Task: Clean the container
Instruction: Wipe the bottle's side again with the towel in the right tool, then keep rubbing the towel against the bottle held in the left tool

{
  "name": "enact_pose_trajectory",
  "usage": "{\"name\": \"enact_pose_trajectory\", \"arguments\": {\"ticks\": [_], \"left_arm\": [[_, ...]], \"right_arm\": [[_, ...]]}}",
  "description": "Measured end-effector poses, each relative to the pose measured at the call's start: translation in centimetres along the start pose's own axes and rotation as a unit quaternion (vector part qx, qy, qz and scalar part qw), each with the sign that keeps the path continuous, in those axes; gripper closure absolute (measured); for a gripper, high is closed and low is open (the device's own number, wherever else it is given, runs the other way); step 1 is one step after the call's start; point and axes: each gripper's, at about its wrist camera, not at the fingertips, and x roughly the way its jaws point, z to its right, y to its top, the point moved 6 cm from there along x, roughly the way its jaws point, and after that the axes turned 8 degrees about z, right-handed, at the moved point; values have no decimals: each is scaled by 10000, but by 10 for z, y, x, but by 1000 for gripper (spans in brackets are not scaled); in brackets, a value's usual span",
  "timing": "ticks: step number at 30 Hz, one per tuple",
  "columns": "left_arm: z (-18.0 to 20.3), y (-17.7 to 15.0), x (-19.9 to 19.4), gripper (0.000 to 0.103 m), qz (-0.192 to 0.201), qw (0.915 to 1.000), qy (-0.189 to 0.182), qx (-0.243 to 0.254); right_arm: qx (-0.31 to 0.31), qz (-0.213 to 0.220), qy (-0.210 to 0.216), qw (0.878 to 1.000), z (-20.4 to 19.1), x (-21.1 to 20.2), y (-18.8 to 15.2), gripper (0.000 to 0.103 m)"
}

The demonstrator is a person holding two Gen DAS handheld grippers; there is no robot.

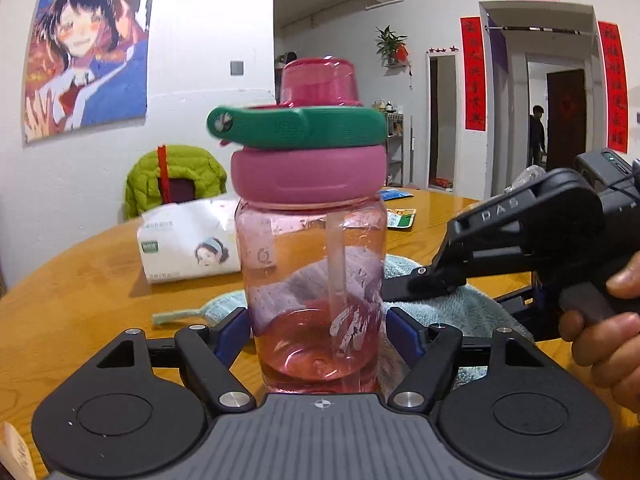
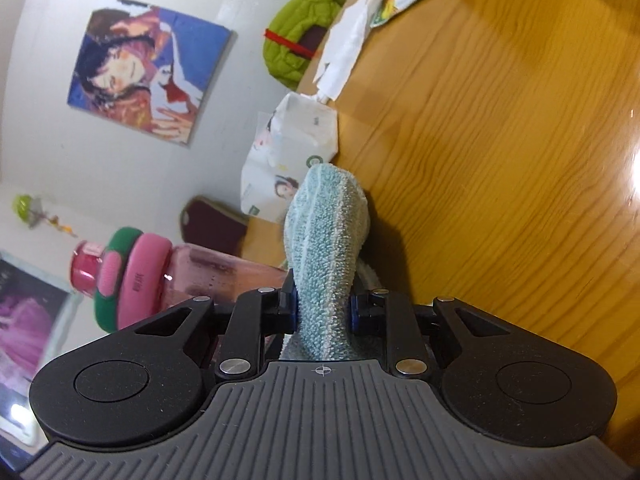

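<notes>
Table [image 1: 100, 280]: round, orange-brown wood, filling the near and middle ground; it bears everything listed below.

Towel [image 2: 326, 240]: pale blue terry cloth. In the left wrist view it lies on the table just behind and to the right of the bottle. In the right wrist view a bunched fold of it stands up between the fingers of the right gripper [image 2: 323, 312], whose blue pads press it from both sides; the claw is closed on the cloth.

Bottle [image 1: 316, 280]: clear pink plastic, upright on the table, near centre, with a straw inside. It carries a pink screw collar, a green flip handle above that, and a dark pink cap on top. The left gripper [image 1: 318, 330] clamps its lower body, one blue pad touching each side; this claw grips the bottle.

Tissue pack [image 1: 188, 244]: white soft pack with a printed face, on the table, left of and behind the bottle.

Hand [image 1: 608, 320]: at the right edge, fingers wrapped around the handle of the right gripper.

Snack packet [image 1: 402, 218]: small, flat, far right of the bottle on the table.
</notes>
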Motion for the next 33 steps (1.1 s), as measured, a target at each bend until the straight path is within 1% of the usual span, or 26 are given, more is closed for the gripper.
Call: {"name": "enact_pose_trajectory", "arguments": {"ticks": [3,5,7,9,10,11,12,13,14,15,16,17,18,20,21,22,23,25,26,27,28,29,30,31,32,33], "left_arm": [[3,-2,-3,32,-71,9999,88,76],[4,-3,-3,34,-71,9999,90,111],[3,-3,-3,35,-51,9999,42,91],[1,-2,-3,36,-36,10000,-53,23],[0,-2,-4,37,-29,9999,-116,-11],[2,-2,-4,37,-25,9999,-153,1],[4,-2,-4,37,-22,9998,-186,19],[5,-2,-4,37,-22,9998,-204,34],[6,-2,-4,37,-22,9997,-220,48],[7,-3,-4,37,-23,9997,-217,60],[7,-3,-4,37,-21,9997,-216,62],[8,-3,-4,37,-20,9997,-218,61],[7,-3,-4,37,-19,9997,-218,62],[7,-3,-3,37,-18,9997,-216,65],[7,-3,-3,37,-18,9997,-217,65],[7,-3,-3,37,-18,9997,-217,65],[7,-3,-3,37,-18,9997,-217,66],[7,-3,-3,37,-20,9997,-218,68],[7,-3,-3,37,-21,9997,-218,70],[7,-3,-3,37,-21,9997,-217,71],[7,-3,-2,37,-23,9997,-214,83],[8,-3,-2,37,-25,9997,-210,97],[8,-3,-2,37,-29,9997,-202,104],[8,-4,-2,36,-33,9997,-194,112],[7,-4,-2,36,-39,9998,-196,97],[7,-4,-2,36,-39,9997,-204,101]], "right_arm": [[-652,185,-480,9965,-3,-2,2,80],[-1100,394,-805,9899,-7,-7,3,81],[-1496,659,-1057,9809,-12,-15,6,84],[-1172,949,-228,9883,-23,-32,15,85],[-798,987,424,9910,-27,-40,19,85],[-308,950,1231,9874,-32,-49,22,85],[55,906,1797,9795,-33,-55,25,85],[307,868,2101,9733,-32,-57,27,84],[541,812,2265,9691,-28,-58,27,84],[742,721,2271,9684,-22,-54,28,84],[938,575,2156,9703,-15,-46,26,84],[1039,441,1911,9751,-8,-38,24,84],[967,331,1485,9836,-1,-29,20,84],[719,111,593,9956,11,-14,11,84],[624,35,264,9977,17,-8,7,83],[561,26,143,9983,18,-6,5,83],[500,47,174,9986,15,-8,6,83],[596,275,791,9947,7,-22,11,83],[716,397,1257,9887,0,-30,15,83],[766,488,1620,9826,-5,-38,18,83],[758,560,1868,9779,-9,-43,20,83],[733,550,1898,9775,-11,-42,19,83],[714,463,1746,9810,-9,-37,16,83],[706,380,1389,9871,-3,-28,11,83],[660,234,934,9932,5,-19,8,83],[614,58,504,9968,14,-9,4,83]]}}
